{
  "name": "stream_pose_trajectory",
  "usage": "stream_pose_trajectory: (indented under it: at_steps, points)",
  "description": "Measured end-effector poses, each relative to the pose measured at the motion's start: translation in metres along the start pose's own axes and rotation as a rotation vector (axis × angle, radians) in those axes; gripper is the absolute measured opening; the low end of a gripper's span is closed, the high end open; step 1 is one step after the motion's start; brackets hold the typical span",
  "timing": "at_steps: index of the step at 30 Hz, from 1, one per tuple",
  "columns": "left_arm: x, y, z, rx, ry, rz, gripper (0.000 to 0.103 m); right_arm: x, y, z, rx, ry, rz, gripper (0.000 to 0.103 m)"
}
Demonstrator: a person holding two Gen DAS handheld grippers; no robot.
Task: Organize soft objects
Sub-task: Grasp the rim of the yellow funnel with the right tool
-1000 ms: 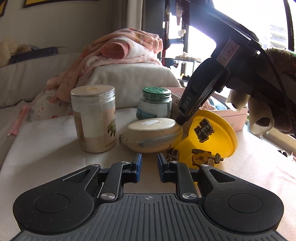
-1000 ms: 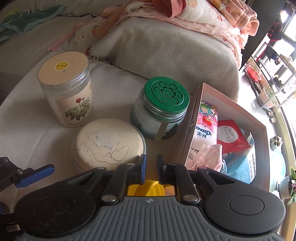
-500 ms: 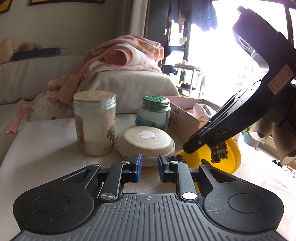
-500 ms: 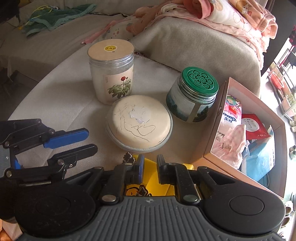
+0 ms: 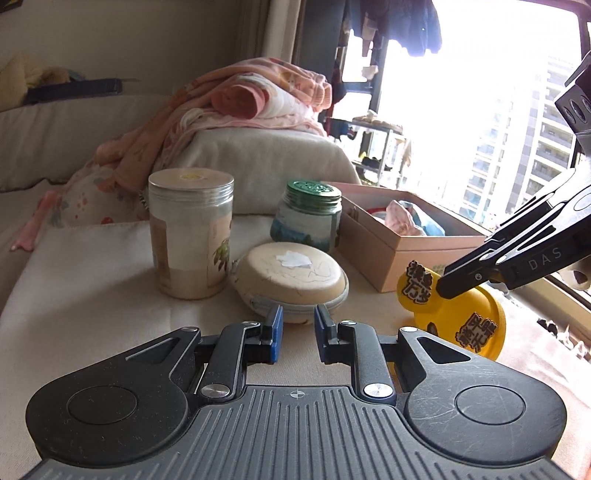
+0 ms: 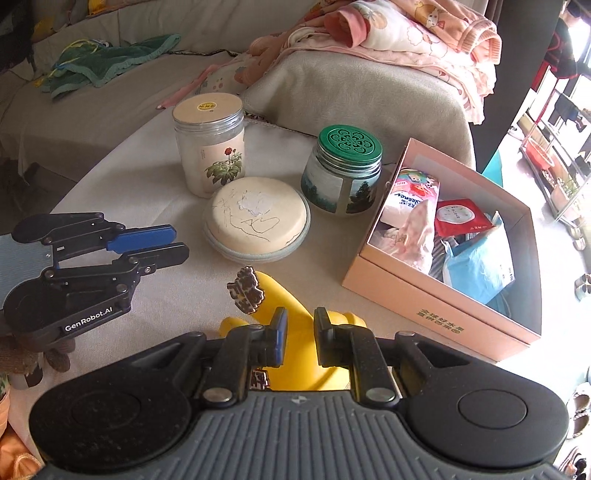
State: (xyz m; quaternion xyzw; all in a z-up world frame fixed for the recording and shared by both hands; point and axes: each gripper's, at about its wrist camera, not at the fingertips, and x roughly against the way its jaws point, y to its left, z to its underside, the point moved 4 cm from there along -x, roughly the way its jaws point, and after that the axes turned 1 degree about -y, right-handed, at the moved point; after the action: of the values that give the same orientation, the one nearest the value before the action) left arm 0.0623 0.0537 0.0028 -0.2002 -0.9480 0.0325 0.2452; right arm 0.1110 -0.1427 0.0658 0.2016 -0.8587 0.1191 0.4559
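A yellow soft piece (image 5: 465,317) (image 6: 280,295) with black-and-yellow charms is lifted at one end off the beige cloth, to the right of a round beige zip case (image 5: 291,275) (image 6: 258,214). My right gripper (image 6: 298,332) (image 5: 443,288) is shut on it, pointing steeply down. My left gripper (image 5: 298,328) (image 6: 179,243) is shut with nothing between its blue pads, hovering low just in front of the zip case. A pink cardboard box (image 5: 391,258) (image 6: 424,306) holding soft packets and cloths stands open at the right.
A tall clear jar (image 5: 190,236) (image 6: 210,144) and a green-lidded jar (image 5: 308,218) (image 6: 343,170) stand behind the zip case. Pink blankets (image 5: 258,96) (image 6: 406,29) lie over a grey cushion behind them. A green cloth (image 6: 103,62) lies on the sofa, far left.
My right gripper has carried the yellow piece back and to the right, away from the zip case, toward the front of the pink box. My left gripper has stayed put.
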Motion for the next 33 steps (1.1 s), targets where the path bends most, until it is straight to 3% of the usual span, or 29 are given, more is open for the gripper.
stream_pose_trajectory:
  at_steps: [7, 9, 12, 16, 19, 21, 24, 25, 26, 27, 29, 33]
  points:
    - [-0.006, 0.016, -0.015, 0.105, 0.056, -0.01, 0.023, 0.002, 0.0, 0.015, -0.011, -0.063, -0.023, 0.022]
    - [-0.016, 0.018, -0.022, 0.139, 0.081, 0.001, 0.023, 0.002, -0.001, 0.021, -0.007, -0.081, -0.028, 0.029]
    - [-0.032, 0.018, -0.032, 0.179, 0.109, -0.044, 0.023, 0.0, -0.006, 0.03, -0.019, -0.088, -0.038, 0.031]
    - [-0.047, 0.01, -0.043, 0.137, 0.131, -0.105, 0.023, 0.009, -0.018, 0.032, -0.05, -0.119, -0.082, 0.034]
    - [-0.053, 0.004, -0.045, 0.114, 0.14, -0.1, 0.023, 0.023, -0.03, 0.017, -0.097, -0.146, -0.15, 0.039]
    - [-0.055, 0.002, -0.043, 0.105, 0.147, -0.097, 0.023, 0.029, -0.037, -0.004, -0.134, -0.171, -0.162, 0.056]
    - [-0.054, 0.005, -0.041, 0.102, 0.142, -0.087, 0.023, 0.023, -0.04, -0.041, -0.148, -0.178, -0.155, 0.056]
    - [-0.052, 0.008, -0.04, 0.111, 0.139, -0.074, 0.023, 0.014, -0.038, -0.056, -0.141, -0.159, -0.142, 0.055]
    - [-0.051, 0.01, -0.039, 0.117, 0.137, -0.072, 0.023, 0.002, -0.035, -0.069, -0.127, -0.124, -0.123, 0.046]
    - [-0.048, 0.013, -0.037, 0.122, 0.135, -0.074, 0.023, -0.012, -0.032, -0.08, -0.108, -0.073, -0.099, 0.025]
    - [-0.043, 0.018, -0.033, 0.136, 0.132, -0.069, 0.023, -0.043, -0.027, -0.096, -0.1, 0.019, -0.067, 0.008]
    - [-0.029, 0.035, -0.024, 0.198, 0.118, -0.055, 0.023, -0.094, -0.017, -0.114, -0.029, 0.115, 0.05, 0.008]
